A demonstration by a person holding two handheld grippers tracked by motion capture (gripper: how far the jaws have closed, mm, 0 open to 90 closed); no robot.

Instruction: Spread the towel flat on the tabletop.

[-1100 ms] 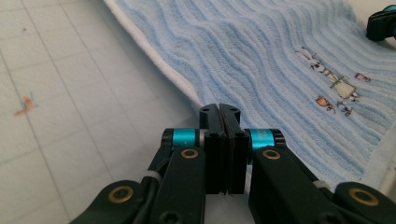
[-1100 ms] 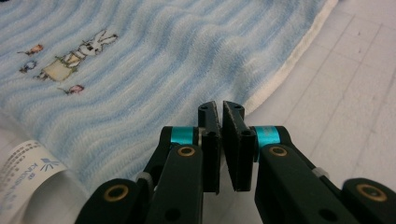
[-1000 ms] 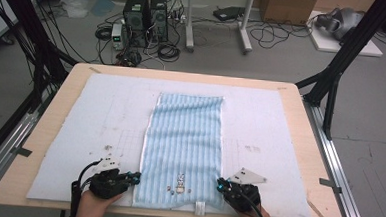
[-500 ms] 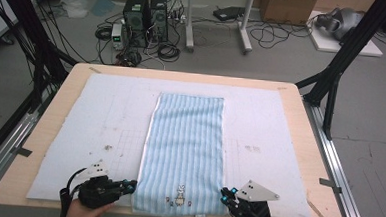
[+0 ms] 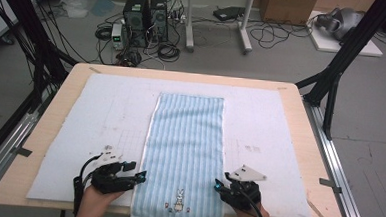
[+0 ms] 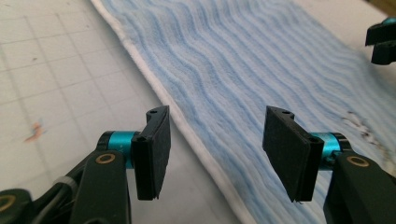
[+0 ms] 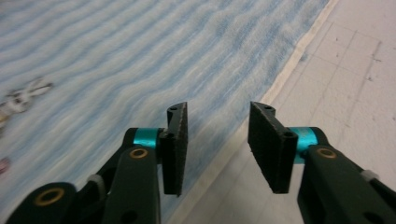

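Towel (image 5: 186, 153), blue-striped with a small rabbit motif (image 5: 179, 203) near its near end, lies flat and lengthwise down the middle of the white mat (image 5: 290, 118) on the wooden table (image 5: 306, 114). Left gripper (image 5: 141, 176) sits at its left near edge, jaws just opened and spread over the white hem, pinching nothing. Right gripper (image 5: 218, 186) sits at the right near edge, jaws likewise just opened, astride that hem without gripping.

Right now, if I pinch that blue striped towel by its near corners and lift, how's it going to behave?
The towel will probably hang limp: it lies flat with soft ripples. It looks thin, likely light. Its plush ribbed pile should grip the pads rather than slip. The left gripper and right gripper stand open over its edges.
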